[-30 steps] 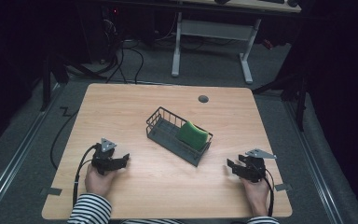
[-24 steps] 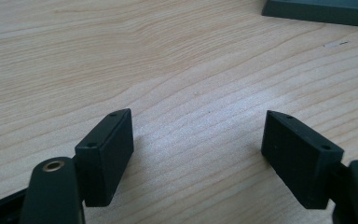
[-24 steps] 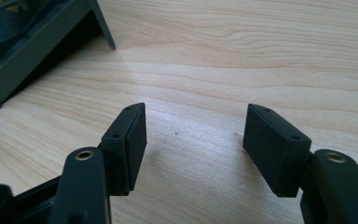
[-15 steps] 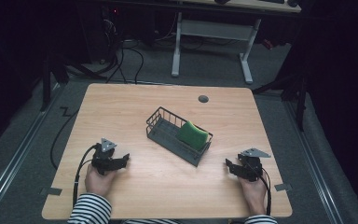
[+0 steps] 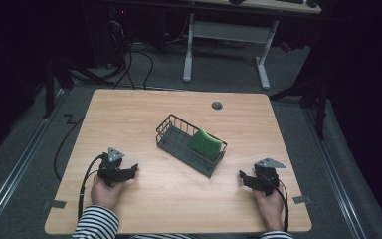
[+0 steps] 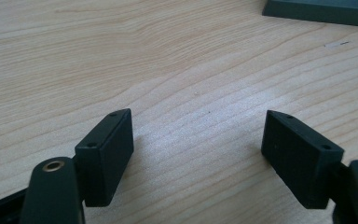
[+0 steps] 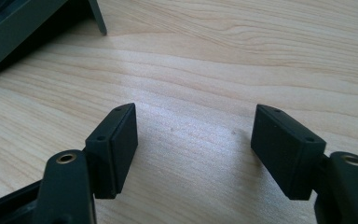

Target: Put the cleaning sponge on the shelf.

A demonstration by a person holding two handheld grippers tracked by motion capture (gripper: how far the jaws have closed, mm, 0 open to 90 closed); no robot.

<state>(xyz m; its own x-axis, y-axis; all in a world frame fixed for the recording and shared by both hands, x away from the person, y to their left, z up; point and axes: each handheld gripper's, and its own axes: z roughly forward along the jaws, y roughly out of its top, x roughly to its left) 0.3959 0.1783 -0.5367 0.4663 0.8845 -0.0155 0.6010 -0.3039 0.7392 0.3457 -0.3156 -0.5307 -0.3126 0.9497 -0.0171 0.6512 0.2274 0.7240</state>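
— Sponge, the green rectangular one (image 5: 205, 143): where does it lie from the grippers?

— Inside the dark wire basket (image 5: 169, 133), at the basket's end nearer the right gripper (image 5: 243, 176). It's ahead of that gripper and towards the left gripper (image 5: 132, 168).

— Which is nearer?

— The right, I'd judge. The basket's long axis runs diagonally, from far-left to near-right.

— Jaws?

— Both pairs stand wide apart, holding nothing, low over the pale wooden table (image 5: 129, 114).

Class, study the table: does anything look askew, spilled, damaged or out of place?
Only the wire basket: it sits at an angle to the table's edges, with a green sponge inside. Nothing is spilled or damaged.
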